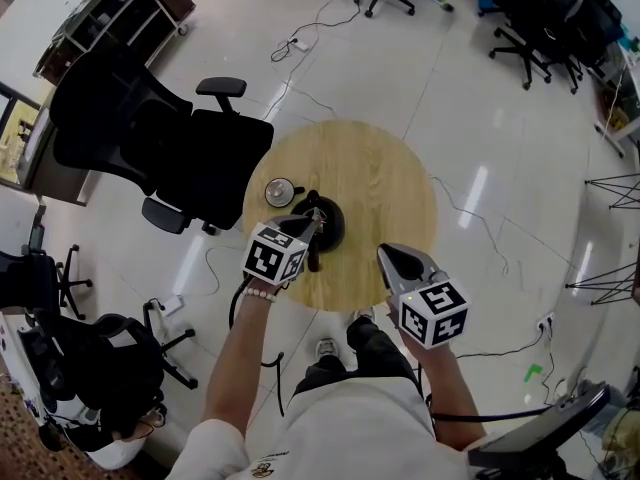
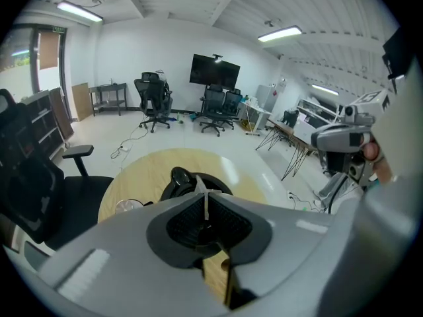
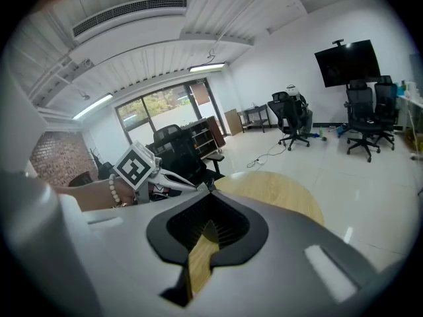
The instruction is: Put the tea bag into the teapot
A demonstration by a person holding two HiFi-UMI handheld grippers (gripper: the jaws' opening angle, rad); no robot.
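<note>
left tongs pinched on tea bag string over black teapot, lid at its 10 o'clock, right tongs closed, empty

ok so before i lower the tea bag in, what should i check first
1. Tea bag held: ok, the left gripper is shut on its white strip.
2. Lid off: ok, it lies on the table beside the teapot.
3. Teapot upright: ok.
4. Bag lined up over the opening: cannot tell, the left gripper covers that spot in the head view.
5. Right gripper out of the way: ok, it is shut, empty and apart from the teapot.
</note>
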